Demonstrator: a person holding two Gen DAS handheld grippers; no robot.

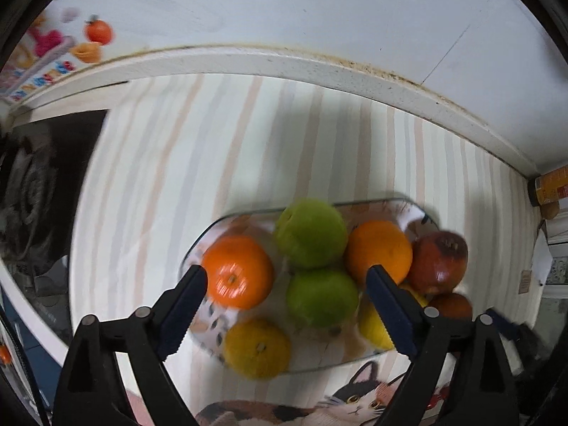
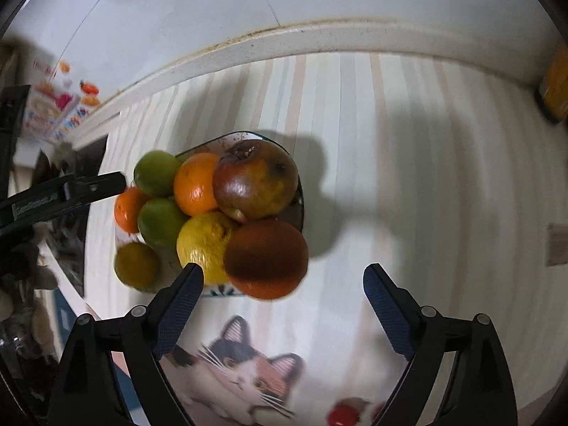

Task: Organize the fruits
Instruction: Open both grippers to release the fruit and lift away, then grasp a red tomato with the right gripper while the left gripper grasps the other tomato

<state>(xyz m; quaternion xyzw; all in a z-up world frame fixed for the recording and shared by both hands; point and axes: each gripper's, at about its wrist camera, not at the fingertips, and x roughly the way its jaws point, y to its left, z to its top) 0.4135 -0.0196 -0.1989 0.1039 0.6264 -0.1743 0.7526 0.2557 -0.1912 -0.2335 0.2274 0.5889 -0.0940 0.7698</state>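
A glass plate (image 1: 198,241) on the striped tablecloth holds several fruits: two green ones (image 1: 312,232) (image 1: 321,296), oranges (image 1: 238,271) (image 1: 378,250), yellow citrus (image 1: 257,348) and a red-brown pomegranate (image 1: 440,261). My left gripper (image 1: 285,287) is open just above the plate, its jaws either side of the near green fruit. In the right wrist view the same pile (image 2: 213,213) lies left of centre. My right gripper (image 2: 282,285) is open and empty, near the dark orange (image 2: 266,259) at the plate's near right edge.
The white wall ledge (image 1: 284,62) runs behind the table. A dark stove area (image 1: 39,191) lies at left. An orange jar (image 1: 552,186) stands at the far right corner. A cat picture (image 2: 241,369) is printed on the cloth near me.
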